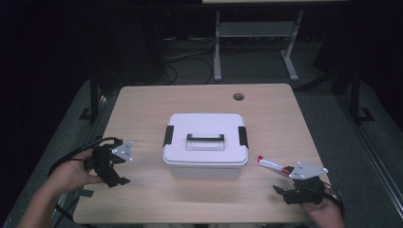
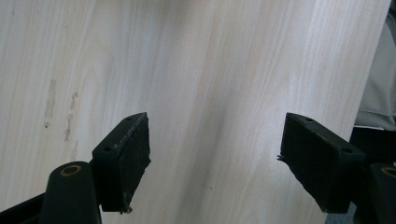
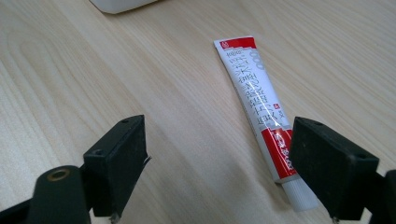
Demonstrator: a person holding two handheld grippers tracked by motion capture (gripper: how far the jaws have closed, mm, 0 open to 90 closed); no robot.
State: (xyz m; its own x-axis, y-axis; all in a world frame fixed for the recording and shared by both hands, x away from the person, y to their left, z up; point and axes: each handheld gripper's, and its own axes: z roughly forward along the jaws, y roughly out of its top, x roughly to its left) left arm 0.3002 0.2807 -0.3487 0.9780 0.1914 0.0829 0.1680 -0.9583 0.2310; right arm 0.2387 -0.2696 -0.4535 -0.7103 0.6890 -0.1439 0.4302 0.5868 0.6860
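A white lidded storage box (image 1: 205,145) with black side latches and a black-edged handle stands shut in the middle of the table. A red and white toothpaste tube (image 1: 271,165) (image 3: 259,105) lies flat to the right of the box, its white cap end near my right gripper. My right gripper (image 1: 284,189) (image 3: 217,170) is open over the table, the tube's cap end just inside its right jaw. My left gripper (image 1: 119,176) (image 2: 215,163) hovers open over bare wood left of the box, with nothing between its jaws.
The light wooden table (image 1: 142,109) has a round cable hole (image 1: 238,97) at its far right. Behind it stands a white desk frame (image 1: 252,42) with cables on the dark floor. A corner of the box (image 3: 119,4) shows in the right gripper view.
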